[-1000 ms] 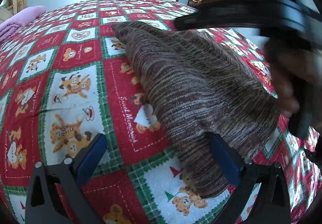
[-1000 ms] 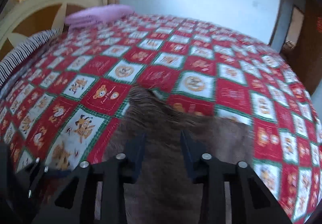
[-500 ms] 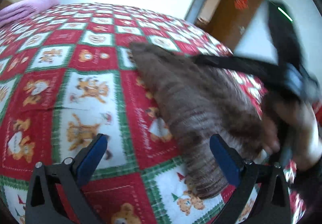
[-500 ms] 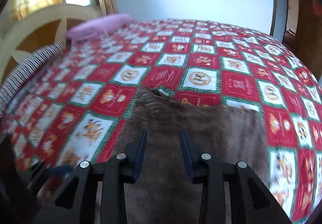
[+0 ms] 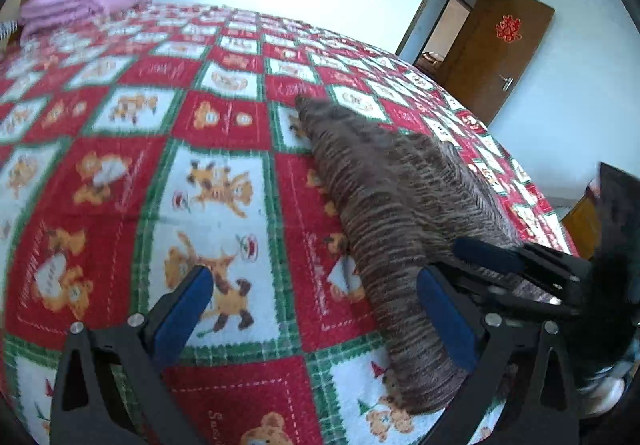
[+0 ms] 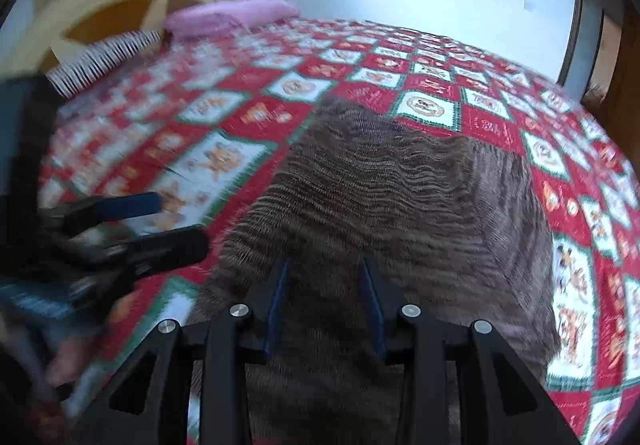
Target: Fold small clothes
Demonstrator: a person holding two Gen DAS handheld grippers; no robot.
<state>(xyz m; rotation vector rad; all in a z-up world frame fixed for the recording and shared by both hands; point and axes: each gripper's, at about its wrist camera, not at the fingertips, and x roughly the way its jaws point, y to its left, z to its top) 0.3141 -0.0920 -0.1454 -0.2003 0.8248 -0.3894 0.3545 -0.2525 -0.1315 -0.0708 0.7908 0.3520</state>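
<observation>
left gripper (image 5: 308,309): jaws held wide apart, nothing gripped, beside the knit's near-left edge | right gripper (image 6: 326,305): jaws partly apart, over brown striped knit garment (image 6: 400,197), grip cannot be told | garment laid mid-bedspread (image 5: 200,181) for folding | pink folded cloth (image 5: 80,5) kept at far edge

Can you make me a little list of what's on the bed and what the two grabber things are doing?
bed cover: red, white and green squares with bears
garment: brown striped knit, lying on the cover
pink cloth: folded, far end of the bed
left gripper: wide open, nothing held, at the garment's near edge
right gripper: partly open over the garment, grip unclear
door: brown, open
</observation>
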